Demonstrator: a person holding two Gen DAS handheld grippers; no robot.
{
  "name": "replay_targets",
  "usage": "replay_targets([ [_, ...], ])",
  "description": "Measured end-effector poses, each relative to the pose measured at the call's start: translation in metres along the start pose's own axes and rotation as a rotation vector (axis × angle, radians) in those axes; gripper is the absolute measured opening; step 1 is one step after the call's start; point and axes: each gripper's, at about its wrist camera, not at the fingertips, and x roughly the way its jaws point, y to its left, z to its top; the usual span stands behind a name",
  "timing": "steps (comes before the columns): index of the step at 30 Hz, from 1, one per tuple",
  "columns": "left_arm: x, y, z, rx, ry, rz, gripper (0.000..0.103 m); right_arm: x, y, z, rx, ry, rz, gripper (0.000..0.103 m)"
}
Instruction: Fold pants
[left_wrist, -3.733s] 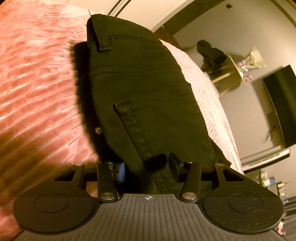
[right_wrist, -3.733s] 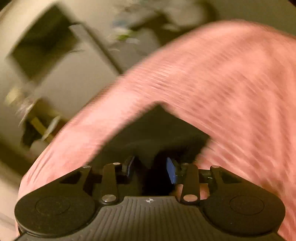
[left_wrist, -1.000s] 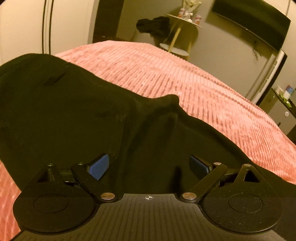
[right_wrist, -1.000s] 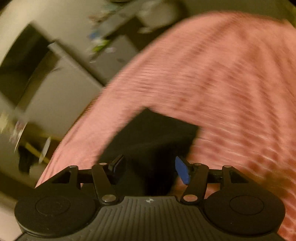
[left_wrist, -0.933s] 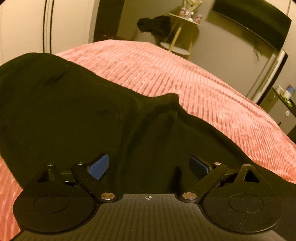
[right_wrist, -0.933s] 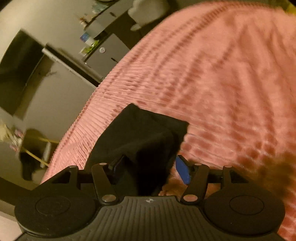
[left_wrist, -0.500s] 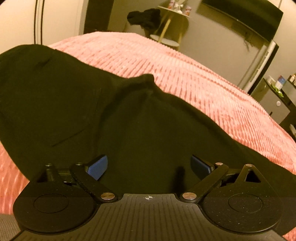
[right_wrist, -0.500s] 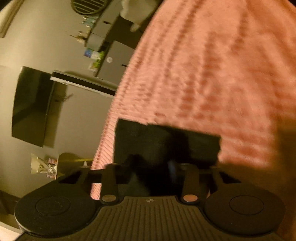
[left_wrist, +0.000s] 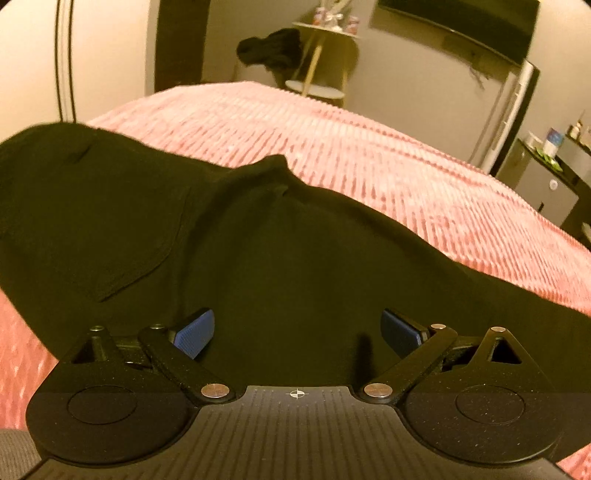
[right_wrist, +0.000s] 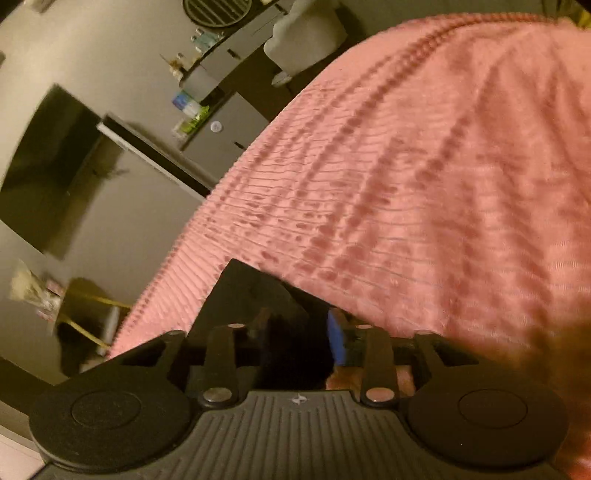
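Black pants (left_wrist: 258, 240) lie spread across a pink ribbed bed cover (left_wrist: 369, 155), with a back pocket seam showing at the left. My left gripper (left_wrist: 297, 332) hovers low over them, its blue pads wide apart and open, pressing nothing. In the right wrist view a squared end of the pants (right_wrist: 251, 291) sticks out ahead of my right gripper (right_wrist: 297, 339). Dark cloth fills the gap between its pads. Its jaws are opening a little, and the cloth still sits against the blue pad (right_wrist: 337, 341).
The bed cover (right_wrist: 406, 184) stretches far to the right. Past the bed's far edge stand a small side table with dark clothes (left_wrist: 273, 48), a wall TV (left_wrist: 461, 22) and a low cabinet (left_wrist: 546, 177) with small items on top.
The right gripper, open around the pants' end a second ago, has closed onto it and swung with it. The left gripper has slid a little sideways over the pants, still open.
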Motion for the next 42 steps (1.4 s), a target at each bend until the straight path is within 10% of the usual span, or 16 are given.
replay_targets([
  [12,0.008,-0.004,-0.003,-0.002,0.040,-0.038,0.100,0.041,0.000,-0.011,0.215,0.145,0.119,0.039],
  [15,0.007,-0.003,-0.003,-0.005,0.037,-0.039,0.100,0.033,0.023,-0.004,0.126,0.100,0.149,0.005],
  [21,0.004,-0.002,-0.002,-0.017,0.015,-0.047,0.100,-0.016,0.052,0.002,-0.154,-0.074,0.378,0.005],
  [25,0.007,-0.002,-0.003,-0.011,0.028,-0.044,0.100,0.006,0.032,-0.004,-0.263,0.006,-0.021,0.048],
  [27,0.007,-0.003,-0.003,0.000,0.026,-0.036,0.100,0.006,0.011,0.001,-0.164,0.007,-0.149,0.048],
  [32,0.009,-0.012,-0.006,0.049,0.017,-0.039,0.100,-0.016,0.039,-0.001,-0.275,-0.111,-0.076,0.047],
  [38,0.008,-0.023,-0.011,0.114,0.014,-0.063,0.100,0.048,0.108,-0.041,-0.535,0.139,0.074,0.016],
  [42,0.004,-0.023,-0.014,0.128,0.014,-0.061,0.100,0.097,0.091,-0.048,-0.479,0.191,0.048,0.000],
])
